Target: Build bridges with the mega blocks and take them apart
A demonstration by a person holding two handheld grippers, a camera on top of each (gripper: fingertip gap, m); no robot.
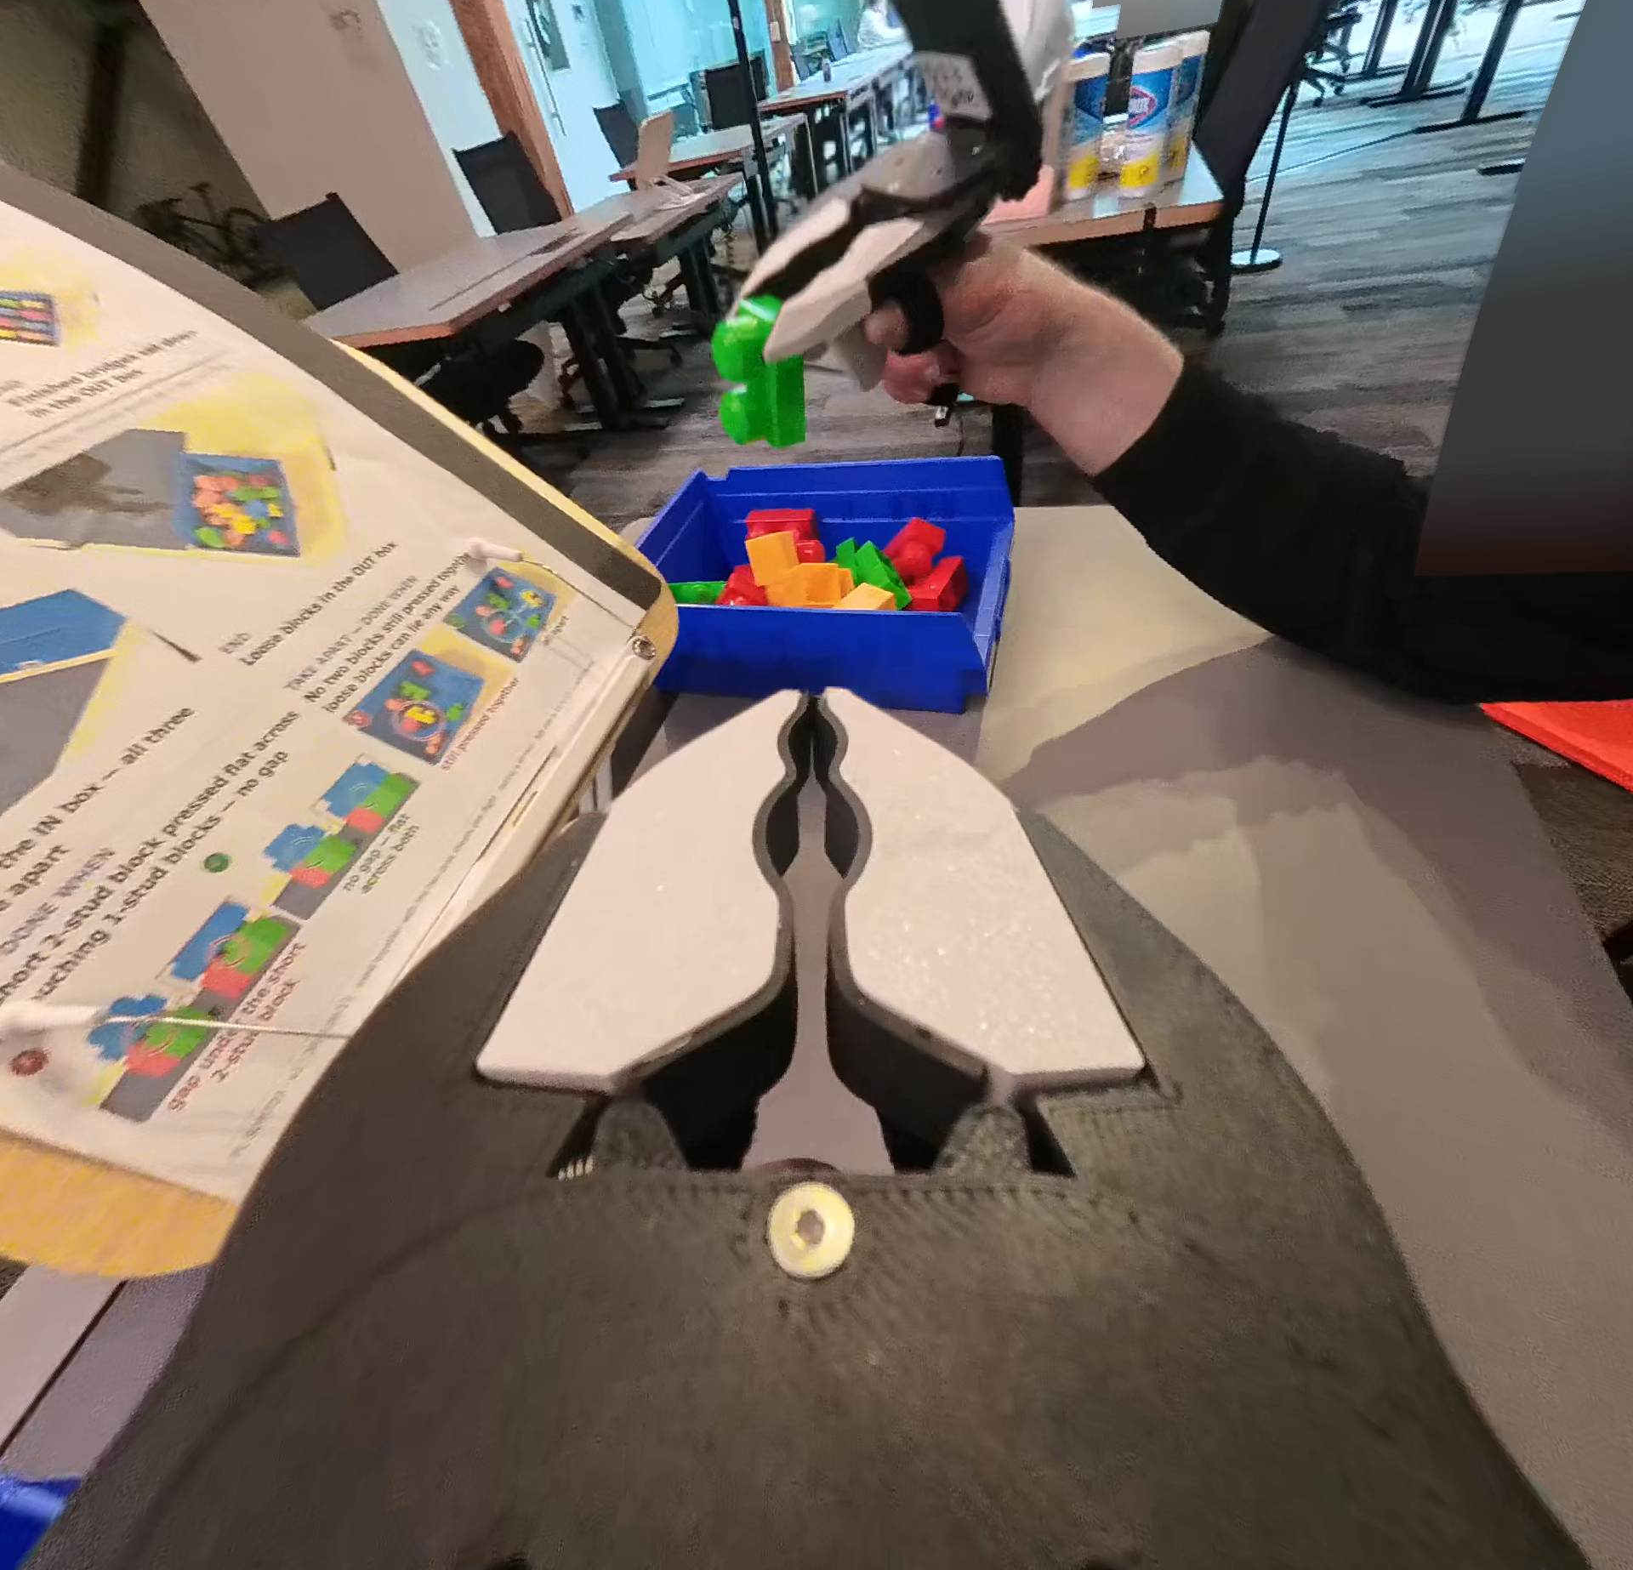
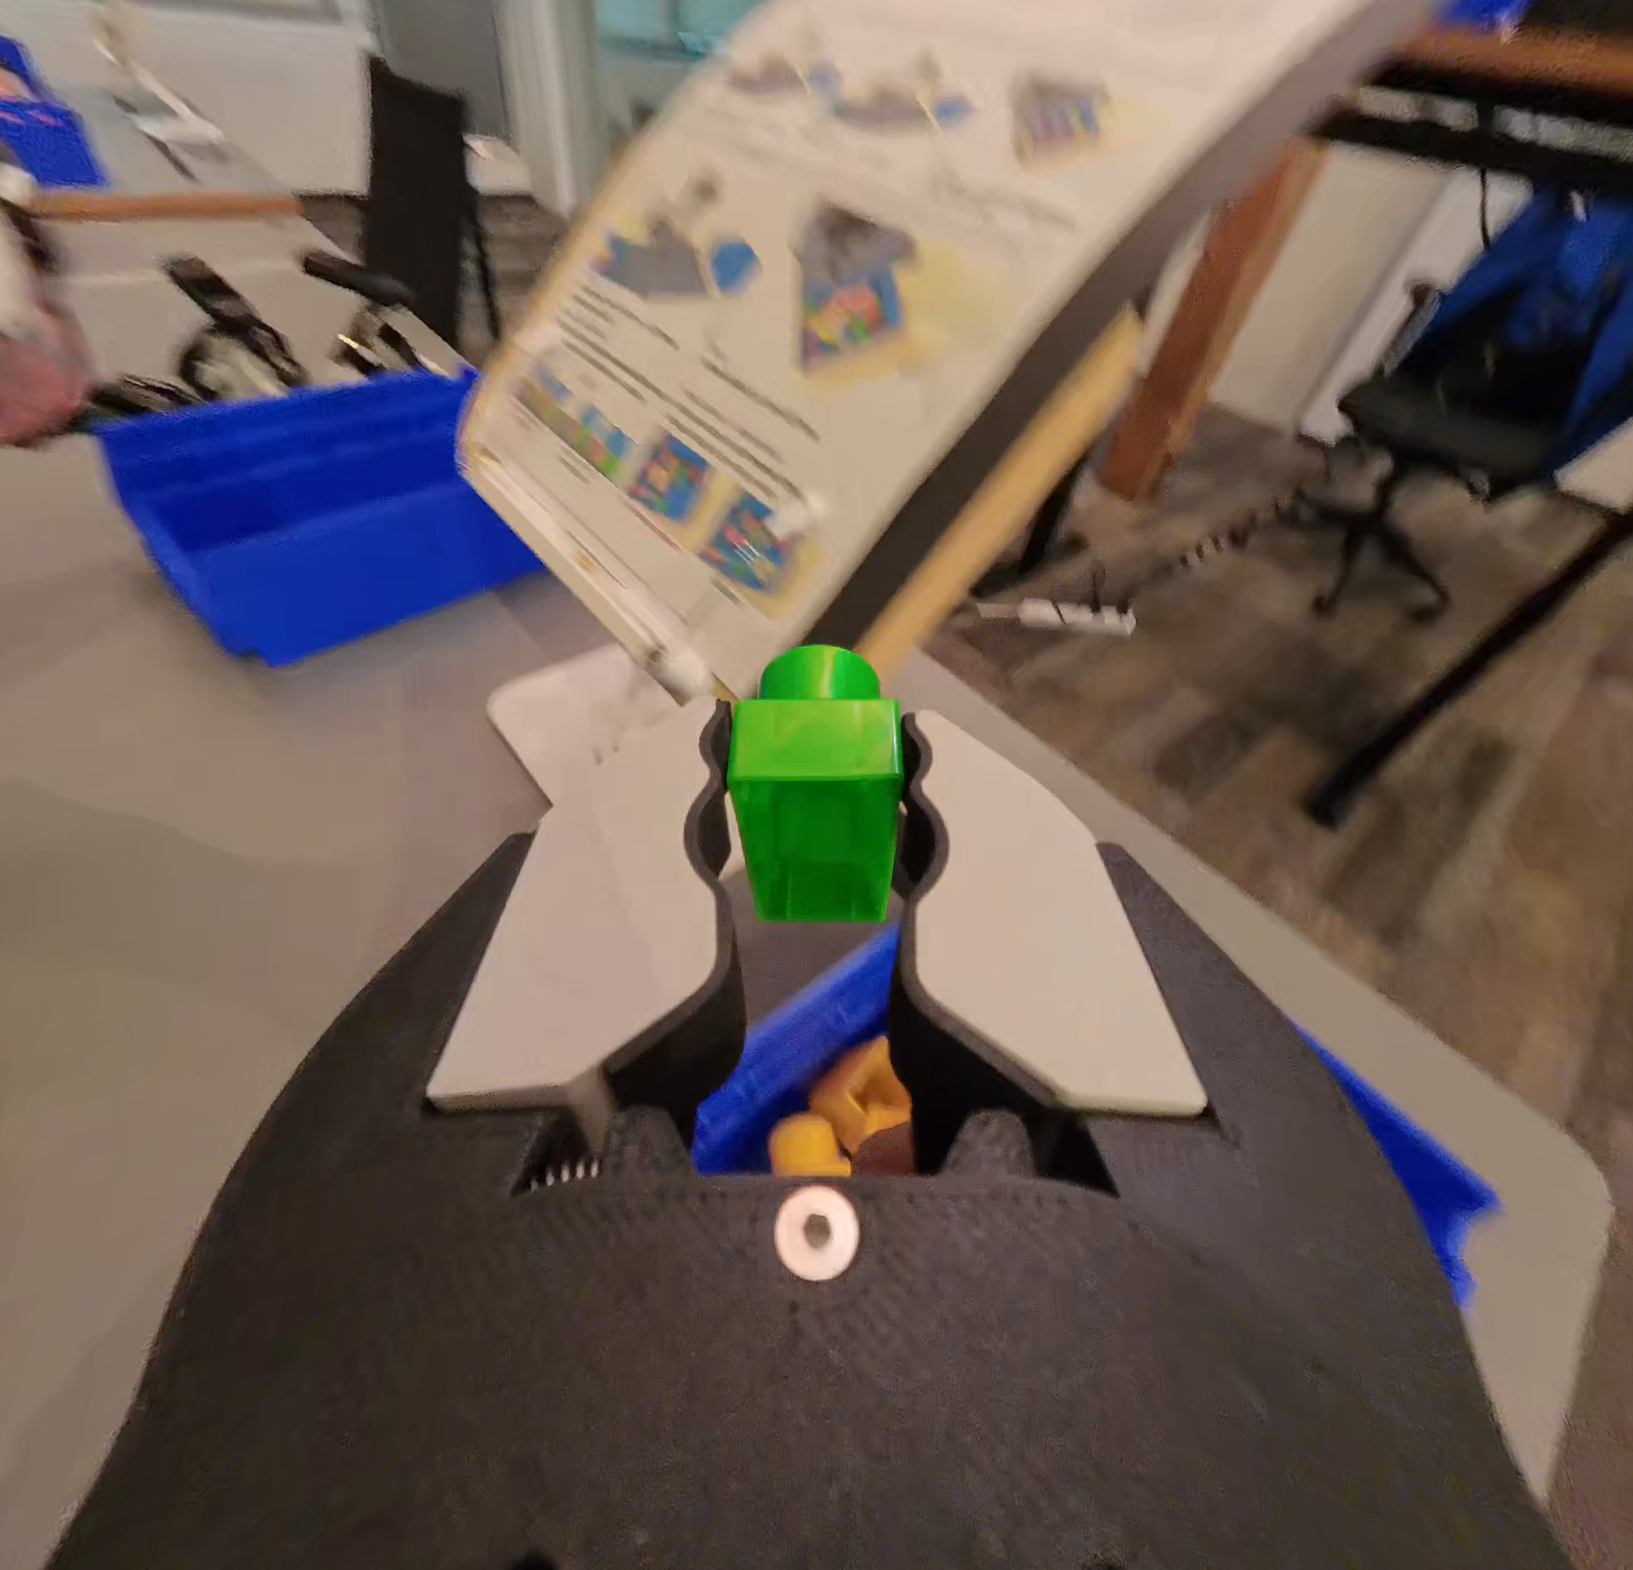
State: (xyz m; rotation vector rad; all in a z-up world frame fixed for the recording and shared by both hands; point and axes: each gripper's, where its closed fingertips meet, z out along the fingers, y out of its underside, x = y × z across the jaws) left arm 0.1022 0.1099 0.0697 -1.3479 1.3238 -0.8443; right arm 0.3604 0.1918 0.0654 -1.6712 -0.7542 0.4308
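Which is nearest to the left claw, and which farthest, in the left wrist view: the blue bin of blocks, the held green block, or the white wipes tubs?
1. Blue bin: just ahead of the shut left claw.
2. Green block: above the bin, gripped by the right claw.
3. Wipes tubs: on the far desk, upper right.

Wipe canisters (image 1: 1135, 118) on far desk — office chair (image 2: 1449, 432).
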